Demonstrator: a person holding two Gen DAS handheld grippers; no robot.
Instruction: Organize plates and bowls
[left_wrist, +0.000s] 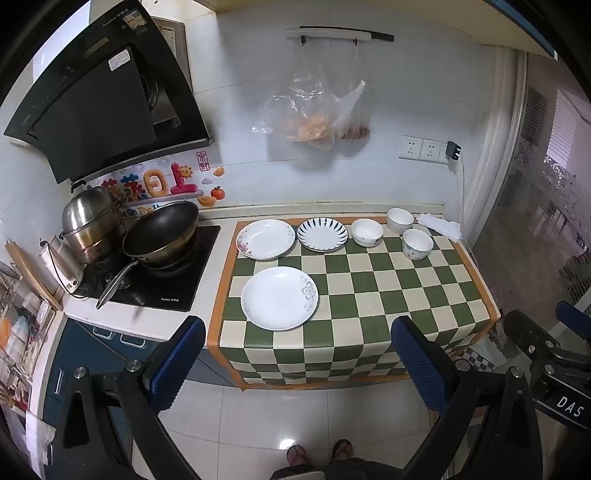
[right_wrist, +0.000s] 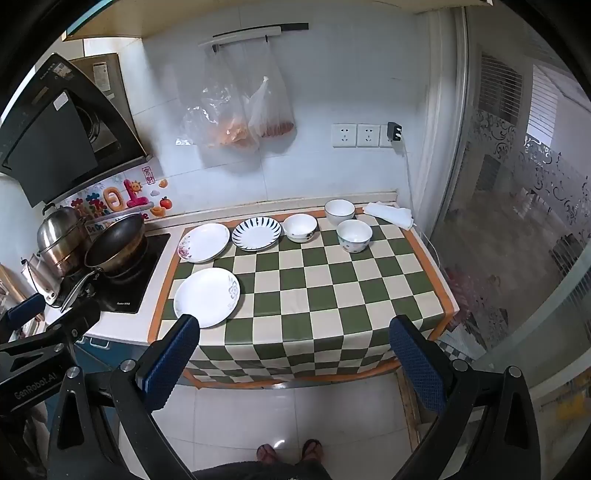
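Note:
On a green-and-cream checked cloth (left_wrist: 369, 295) lie three plates: a white plate with a grey flower (left_wrist: 279, 297) (right_wrist: 207, 297) nearest, a plate with pink flowers (left_wrist: 266, 239) (right_wrist: 204, 242) behind it, and a blue-striped plate (left_wrist: 322, 234) (right_wrist: 256, 233) to its right. Three white bowls (left_wrist: 367, 232) (left_wrist: 400, 220) (left_wrist: 417, 244) stand at the back right, also seen from the right wrist (right_wrist: 300, 227) (right_wrist: 339, 211) (right_wrist: 354, 235). My left gripper (left_wrist: 299, 365) and right gripper (right_wrist: 295, 365) hover open in front of the counter edge, above the floor, holding nothing.
A black hob (left_wrist: 155, 273) with a wok (left_wrist: 160, 230) and a steel pot (left_wrist: 88, 225) lies left of the cloth. Plastic bags (left_wrist: 314, 114) hang on the wall. A folded white cloth (left_wrist: 439, 225) sits at the back right. A person's sandalled feet (left_wrist: 319, 452) stand on the tiled floor.

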